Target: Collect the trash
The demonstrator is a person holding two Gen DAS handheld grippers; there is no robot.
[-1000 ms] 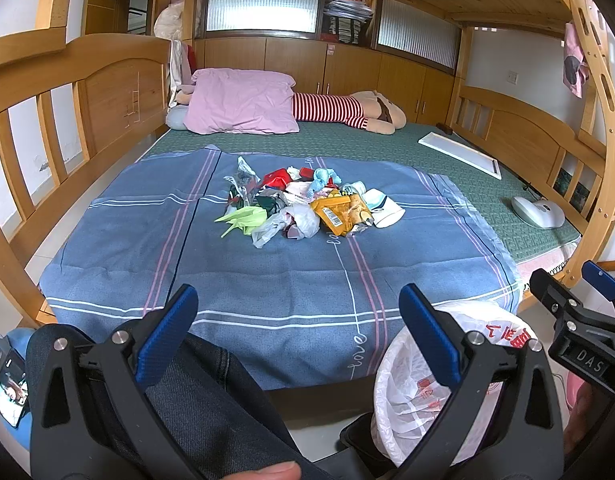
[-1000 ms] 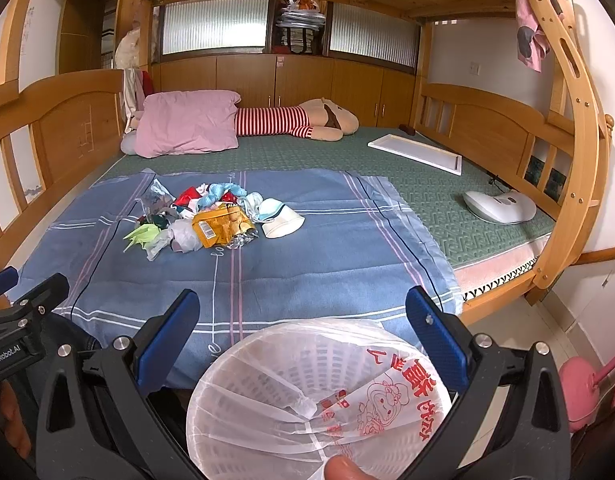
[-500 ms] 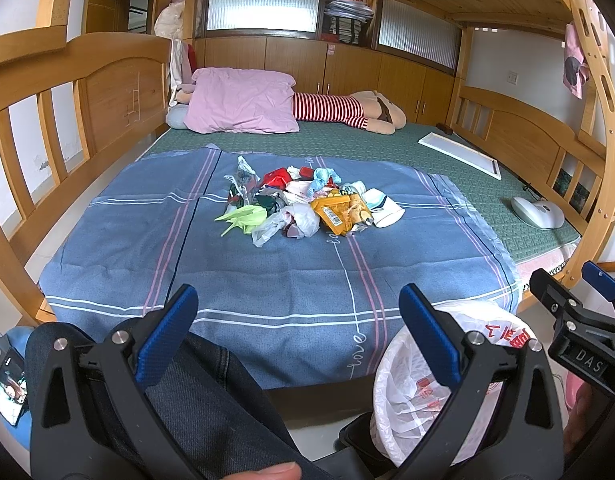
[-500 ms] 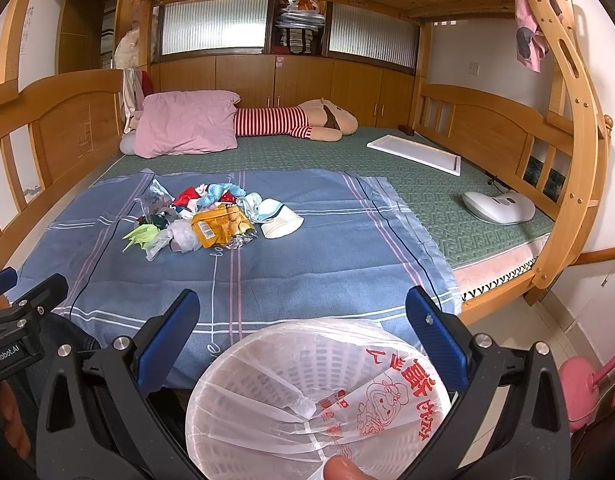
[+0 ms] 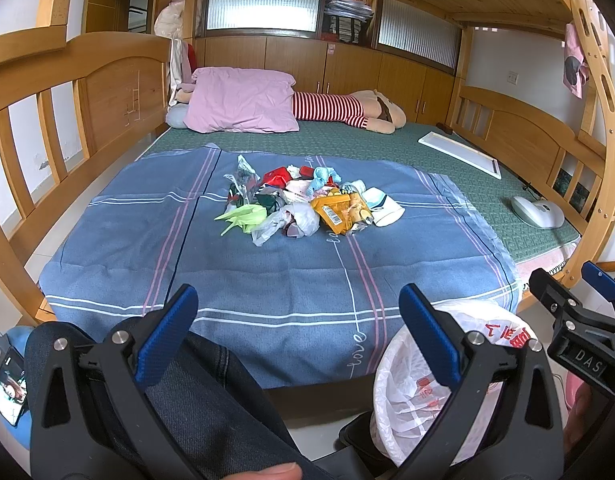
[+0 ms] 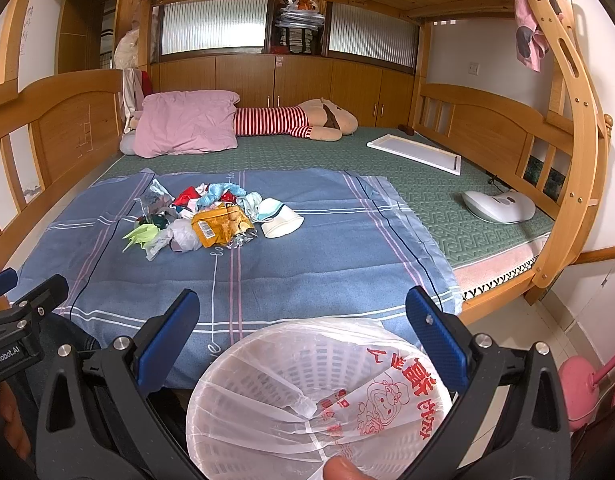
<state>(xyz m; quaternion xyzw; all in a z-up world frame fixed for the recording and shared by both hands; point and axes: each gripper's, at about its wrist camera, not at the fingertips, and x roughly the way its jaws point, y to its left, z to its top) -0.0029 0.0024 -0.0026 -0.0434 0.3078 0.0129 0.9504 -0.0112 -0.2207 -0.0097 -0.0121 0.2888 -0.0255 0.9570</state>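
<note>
A pile of trash (image 5: 303,204) lies in the middle of a blue striped blanket (image 5: 267,276) on the bed: wrappers, an orange packet (image 6: 217,226), a green paper scrap (image 5: 243,216), a white cup (image 6: 283,222), plastic bags. It also shows in the right wrist view (image 6: 211,216). A white basket lined with a printed plastic bag (image 6: 319,396) stands on the floor at the bed's near edge; it shows in the left wrist view (image 5: 419,396) too. My left gripper (image 5: 295,328) is open and empty, above a jeans-clad knee. My right gripper (image 6: 303,332) is open and empty, over the basket.
A pink pillow (image 5: 239,100) and a striped plush toy (image 5: 347,110) lie at the head of the bed. A white board (image 6: 415,152) and a white device (image 6: 499,206) lie on the green mat at the right. Wooden bed rails run along both sides.
</note>
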